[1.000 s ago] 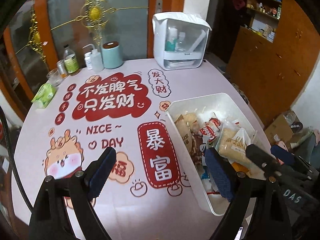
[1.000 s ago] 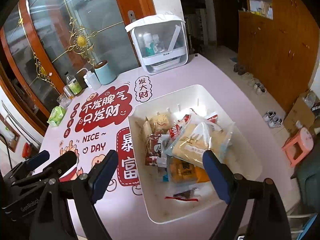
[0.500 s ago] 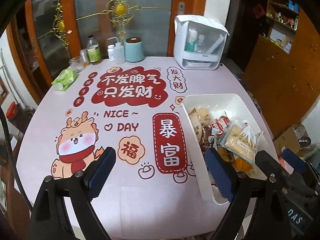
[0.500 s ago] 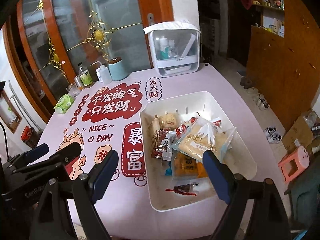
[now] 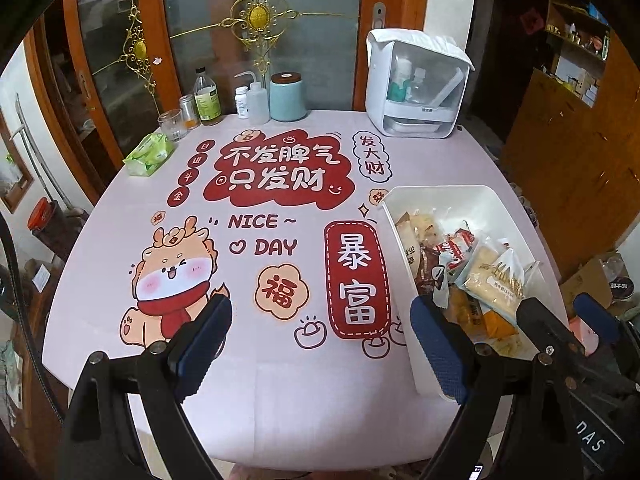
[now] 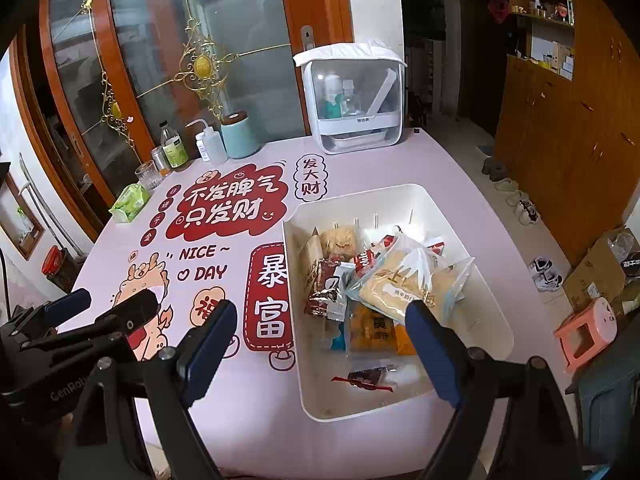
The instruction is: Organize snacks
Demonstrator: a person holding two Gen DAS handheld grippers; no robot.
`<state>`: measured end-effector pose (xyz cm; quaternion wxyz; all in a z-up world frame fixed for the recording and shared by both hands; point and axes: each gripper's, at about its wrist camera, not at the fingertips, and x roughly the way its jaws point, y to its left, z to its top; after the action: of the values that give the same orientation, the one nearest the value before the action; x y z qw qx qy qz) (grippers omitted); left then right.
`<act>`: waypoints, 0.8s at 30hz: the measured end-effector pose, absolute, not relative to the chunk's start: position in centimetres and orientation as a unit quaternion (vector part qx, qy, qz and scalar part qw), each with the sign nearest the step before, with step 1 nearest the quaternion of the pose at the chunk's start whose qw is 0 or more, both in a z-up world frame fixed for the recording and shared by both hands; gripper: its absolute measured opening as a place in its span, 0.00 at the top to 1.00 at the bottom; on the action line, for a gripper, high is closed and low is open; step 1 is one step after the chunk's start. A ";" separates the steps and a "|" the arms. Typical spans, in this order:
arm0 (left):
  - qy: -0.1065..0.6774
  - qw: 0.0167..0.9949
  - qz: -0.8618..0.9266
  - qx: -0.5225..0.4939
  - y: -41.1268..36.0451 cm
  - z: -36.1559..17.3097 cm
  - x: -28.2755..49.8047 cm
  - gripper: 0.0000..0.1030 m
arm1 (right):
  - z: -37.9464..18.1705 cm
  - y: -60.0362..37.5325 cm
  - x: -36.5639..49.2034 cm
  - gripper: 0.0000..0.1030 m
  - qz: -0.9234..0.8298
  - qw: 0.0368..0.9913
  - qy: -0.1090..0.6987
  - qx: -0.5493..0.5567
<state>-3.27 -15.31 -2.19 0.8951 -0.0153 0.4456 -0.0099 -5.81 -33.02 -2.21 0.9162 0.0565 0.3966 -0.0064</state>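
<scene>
Snacks (image 6: 360,284), roughly eight packets, fill one white bin (image 6: 496,308); left gripper (image 5: 320,344) and right gripper (image 6: 316,344) gape empty.

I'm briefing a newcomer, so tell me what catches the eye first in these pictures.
The pink tablecloth with its big red Chinese lettering and cartoon dragon fills the middle. At its right edge sits a white bin heaped with snack packets, a pale bread bag on top. Both tongs, left and right, hang open at the near edge, holding nothing.
</scene>
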 end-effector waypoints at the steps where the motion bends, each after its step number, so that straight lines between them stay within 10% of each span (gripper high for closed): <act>1: 0.447 0.894 -0.010 -0.015 -15.3 -2.2 -3.3 0.13 | -2.3 -33.0 -5.8 0.15 -0.006 0.916 0.397 0.057; 24: 0.451 0.892 -0.011 -0.014 -14.9 -2.3 -3.8 0.13 | -2.3 -32.7 -6.2 0.15 -0.017 0.918 0.394 0.047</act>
<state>-3.85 -14.91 -2.33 0.8923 -0.0140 0.4511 -0.0110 -6.21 -32.69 -2.31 0.9180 0.0471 0.3935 -0.0170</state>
